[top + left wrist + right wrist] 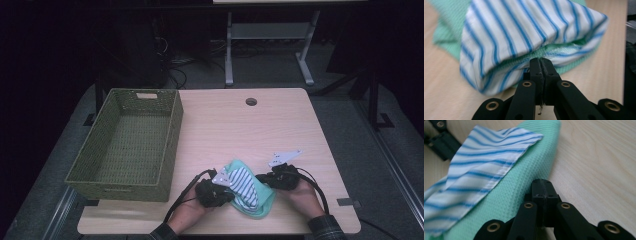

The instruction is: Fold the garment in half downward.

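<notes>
— Two tools, one cloth bundle (pixel 248 189) at the table's (pixel 280 125) near edge: who holds what?
— Left tool (pixel 226 186) pinches the striped edge, right tool (pixel 261 179) the green. The basket (pixel 172 142) lies leftward, nearer the left hand.

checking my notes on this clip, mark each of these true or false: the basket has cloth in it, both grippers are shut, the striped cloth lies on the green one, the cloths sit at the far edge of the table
1. The basket has cloth in it. False: nothing shows inside it.
2. The left gripper and right gripper are both shut. True.
3. The striped cloth lies on the green cloth. True.
4. The cloths sit at the far edge of the table. False: they lie near the front edge, between the two grippers.
</notes>
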`<state>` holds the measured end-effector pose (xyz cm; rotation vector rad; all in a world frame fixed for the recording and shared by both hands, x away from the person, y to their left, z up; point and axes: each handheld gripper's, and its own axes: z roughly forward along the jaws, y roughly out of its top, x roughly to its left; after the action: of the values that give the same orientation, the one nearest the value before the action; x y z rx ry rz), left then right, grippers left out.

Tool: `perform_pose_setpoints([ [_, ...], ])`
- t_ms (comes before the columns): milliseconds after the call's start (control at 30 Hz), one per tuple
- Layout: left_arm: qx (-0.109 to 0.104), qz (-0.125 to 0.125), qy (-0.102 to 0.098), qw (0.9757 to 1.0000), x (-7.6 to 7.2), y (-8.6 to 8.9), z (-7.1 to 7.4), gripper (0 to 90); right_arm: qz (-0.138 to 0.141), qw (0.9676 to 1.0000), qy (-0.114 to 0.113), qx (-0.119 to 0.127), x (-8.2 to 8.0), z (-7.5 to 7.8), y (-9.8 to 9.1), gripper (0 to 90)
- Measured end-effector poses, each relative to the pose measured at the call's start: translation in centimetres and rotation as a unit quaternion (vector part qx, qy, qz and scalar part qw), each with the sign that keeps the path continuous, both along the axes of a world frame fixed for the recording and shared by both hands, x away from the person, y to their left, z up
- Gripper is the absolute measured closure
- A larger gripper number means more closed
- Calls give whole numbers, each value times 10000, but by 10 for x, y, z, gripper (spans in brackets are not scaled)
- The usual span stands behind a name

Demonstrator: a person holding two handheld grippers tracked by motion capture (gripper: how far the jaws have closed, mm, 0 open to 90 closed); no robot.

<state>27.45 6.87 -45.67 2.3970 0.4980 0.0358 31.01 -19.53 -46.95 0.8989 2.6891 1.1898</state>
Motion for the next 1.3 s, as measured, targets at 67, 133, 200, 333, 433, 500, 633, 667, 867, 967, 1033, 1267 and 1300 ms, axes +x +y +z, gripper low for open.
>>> perform_pose_setpoints([
  [67, -33, 92, -27, 9999, 4, 2, 0, 882, 9, 10000, -12, 10, -2, 0, -2, 896],
  [133, -77, 186, -65, 9998, 7, 3, 1, 882, 0, 10000, -14, 39, -6, 1, -3, 896],
  [200, -72, 212, -90, 9997, 11, 6, 2, 881, -29, 10000, 23, 60, -10, 0, -4, 896],
  [333, -13, 272, -232, 9994, 19, 10, 4, 880, 34, 10000, 50, 51, -19, 0, -6, 896],
  [433, 7, 309, -275, 9991, 26, 14, 6, 880, 53, 9999, 55, 90, -26, 0, -6, 895],
  [500, -6, 302, -310, 9991, 31, 15, 6, 880, 78, 9999, 58, 45, -30, -2, -5, 896],
  [633, 13, 300, -276, 9992, 39, 16, 6, 880, 127, 9999, 60, 96, -35, -1, -5, 895],
  [667, -42, 335, -257, 9991, 40, 16, 5, 876, 121, 9999, 39, 102, -35, -1, -5, 896],
  [867, -127, 297, -197, 9993, 39, 21, 10, 816, -55, 9999, -67, 128, -36, 0, -11, 838],
  [967, -235, 339, -132, 9991, 37, 24, 13, 752, -273, 9995, -117, 123, -38, -1, -20, 755],
  [1033, -236, 299, -108, 9992, 37, 25, 14, 696, -418, 9989, -202, 121, -39, -1, -26, 703],
  [1267, -300, 221, -4, 9993, 33, 27, 19, 476, -1037, 9932, -531, 43, -39, -3, -46, 382],
  [1300, -246, 179, 16, 9995, 33, 27, 21, 451, -1122, 9922, -550, 14, -39, -3, -49, 350],
])
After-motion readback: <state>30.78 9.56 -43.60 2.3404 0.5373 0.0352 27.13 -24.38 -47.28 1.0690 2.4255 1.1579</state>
